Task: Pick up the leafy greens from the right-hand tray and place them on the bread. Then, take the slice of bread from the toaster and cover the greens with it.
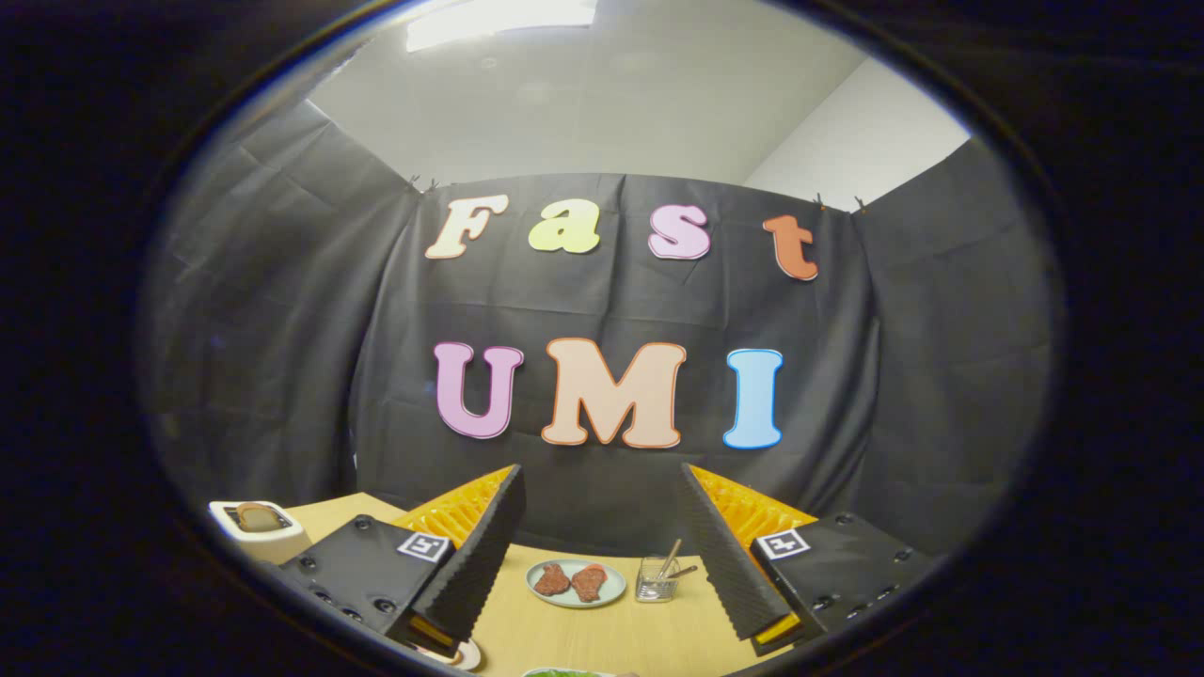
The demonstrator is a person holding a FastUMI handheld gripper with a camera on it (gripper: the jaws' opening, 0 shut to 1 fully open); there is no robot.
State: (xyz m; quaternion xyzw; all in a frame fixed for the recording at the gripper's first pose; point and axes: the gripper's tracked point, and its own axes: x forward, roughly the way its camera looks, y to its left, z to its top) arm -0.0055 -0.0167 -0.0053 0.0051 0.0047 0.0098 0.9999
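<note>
Hovering over the wooden desk (602, 630), the tongs (597, 555) stand wide apart with nothing between them, their two fingers (475, 564) splayed out to either side. Through the gap between them, a little way ahead on the desk, sits a pale round plate (576, 584) carrying two reddish-brown pieces of meat (570, 580) lying side by side. Just beside the plate, toward the right finger, is a small clear glass holder (656, 579) with a couple of thin sticks leaning out of it.

Off beyond the left finger, near the desk's far left corner, stands a white toaster (256, 531) with a browned slice of bread (254, 515) poking up out of its slot. Down at the very near edge, below the gap between the fingers, a sliver of leafy greens (564, 672) shows, too little of it to say what it lies on. Under the tip of the left finger a pale rounded edge (461, 655) peeks out; I cannot tell whether it is a plate or bread.

Behind the desk hangs the dark cloth wall (602, 310) of the booth, with pale ceiling above.
</note>
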